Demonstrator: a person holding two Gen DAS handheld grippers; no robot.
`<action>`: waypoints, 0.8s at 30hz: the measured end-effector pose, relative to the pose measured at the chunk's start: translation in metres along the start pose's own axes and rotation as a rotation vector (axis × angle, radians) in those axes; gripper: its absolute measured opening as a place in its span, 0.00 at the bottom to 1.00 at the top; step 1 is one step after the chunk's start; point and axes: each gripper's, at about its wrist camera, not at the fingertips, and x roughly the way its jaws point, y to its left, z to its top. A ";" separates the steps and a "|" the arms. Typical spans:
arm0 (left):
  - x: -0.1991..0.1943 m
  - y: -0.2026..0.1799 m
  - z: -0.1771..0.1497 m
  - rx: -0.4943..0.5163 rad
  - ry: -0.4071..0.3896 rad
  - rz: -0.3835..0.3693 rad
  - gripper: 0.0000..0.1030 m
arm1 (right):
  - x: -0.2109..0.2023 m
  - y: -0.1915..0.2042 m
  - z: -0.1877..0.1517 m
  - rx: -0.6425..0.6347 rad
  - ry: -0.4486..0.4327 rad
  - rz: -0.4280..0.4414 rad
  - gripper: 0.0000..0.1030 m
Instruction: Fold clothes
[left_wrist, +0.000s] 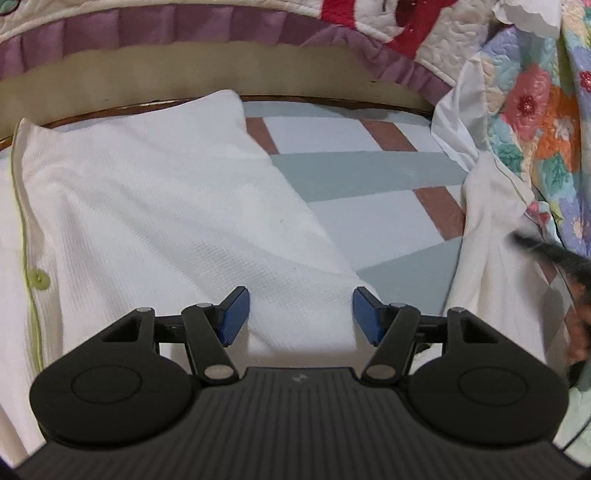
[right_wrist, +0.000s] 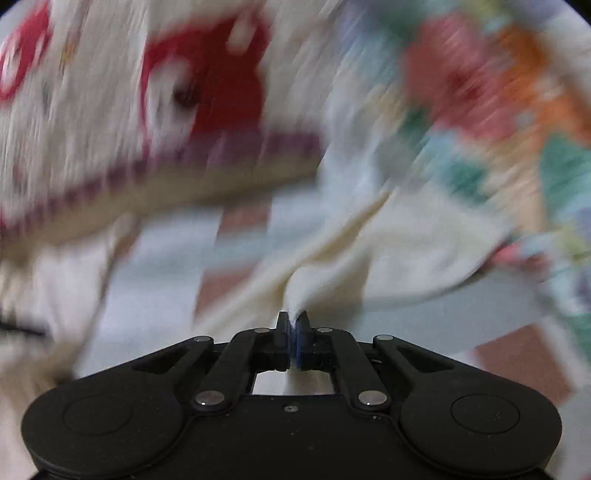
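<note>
A white ribbed garment (left_wrist: 147, 206) with lime-green piping and a green button (left_wrist: 38, 279) lies on a blue, grey and brown patterned surface (left_wrist: 362, 173). My left gripper (left_wrist: 301, 314) is open just above the garment, its blue pads either side of a fold of cloth. A lifted part of the garment (left_wrist: 487, 229) hangs at the right. My right gripper (right_wrist: 294, 325) is shut on a bunched bit of the cream-white garment (right_wrist: 332, 280); that view is badly blurred. The right gripper also shows as a dark blur in the left wrist view (left_wrist: 554, 258).
A floral quilt (left_wrist: 535, 110) is piled at the right. A white and red quilt with a purple frill (left_wrist: 184, 29) hangs over a beige edge (left_wrist: 221, 74) at the back.
</note>
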 end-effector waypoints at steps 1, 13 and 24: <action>-0.002 0.002 -0.001 0.011 0.002 0.010 0.60 | -0.028 -0.005 0.006 0.038 -0.061 -0.031 0.04; -0.010 0.006 -0.030 0.179 0.042 0.104 0.60 | -0.125 -0.047 -0.030 -0.036 0.025 -0.357 0.03; -0.045 -0.036 -0.034 0.156 -0.020 -0.108 0.61 | -0.137 -0.003 -0.025 0.033 -0.018 -0.178 0.04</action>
